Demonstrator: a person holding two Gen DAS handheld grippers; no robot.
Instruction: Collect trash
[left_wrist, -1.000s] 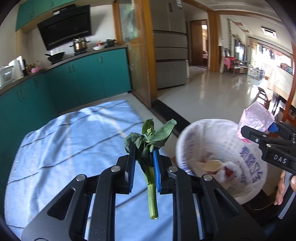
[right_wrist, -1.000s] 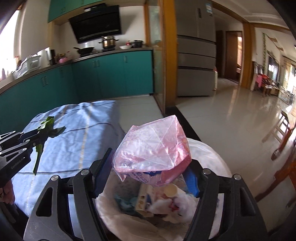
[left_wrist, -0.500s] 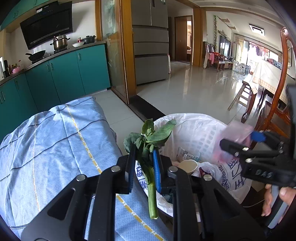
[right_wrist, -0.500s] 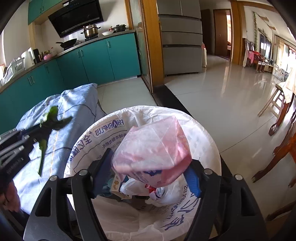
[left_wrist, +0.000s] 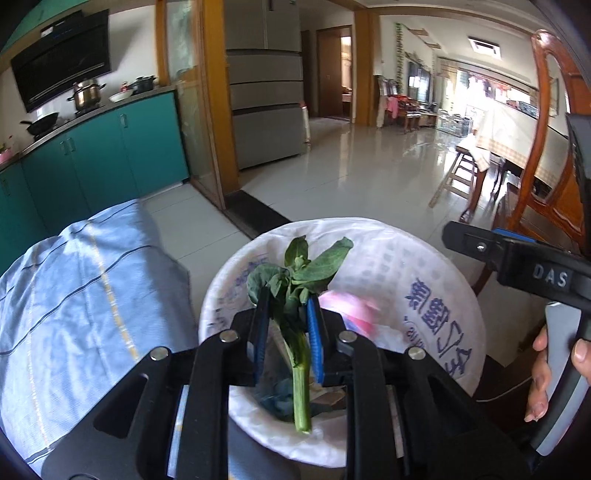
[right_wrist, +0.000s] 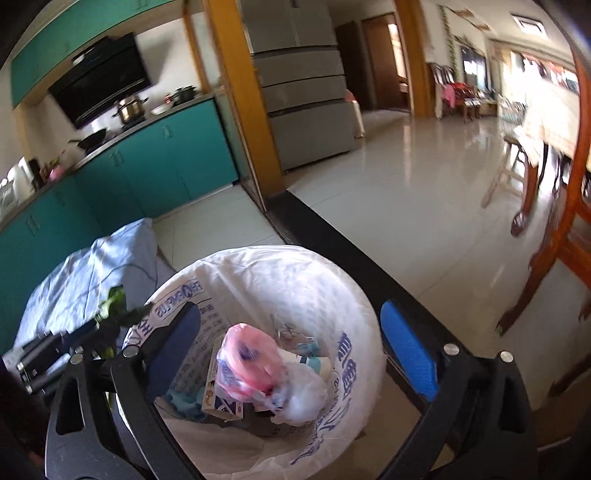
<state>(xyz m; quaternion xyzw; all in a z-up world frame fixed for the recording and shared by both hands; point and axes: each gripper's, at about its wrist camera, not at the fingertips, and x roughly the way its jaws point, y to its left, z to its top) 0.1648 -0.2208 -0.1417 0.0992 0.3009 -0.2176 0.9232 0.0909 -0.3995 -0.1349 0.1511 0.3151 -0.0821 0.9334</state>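
Over the white-lined trash bin (left_wrist: 424, 273) at the centre of the left wrist view, the left gripper (left_wrist: 286, 332) pinches a leafy green stalk (left_wrist: 299, 354) between its blue pads, leaves up, cut end hanging down toward the bin's mouth. At the right edge of that frame the right gripper (left_wrist: 517, 258) shows side-on, a hand (left_wrist: 543, 373) wrapped on its handle. In the right wrist view the right gripper (right_wrist: 291, 343) has its jaws opening wide, nothing between them. Centre low in that frame, the pink plastic bag (right_wrist: 245, 363) sits blurred inside the bin (right_wrist: 295, 273) among cartons and wrappers. At lower left lies the blue striped cloth (left_wrist: 81, 291).
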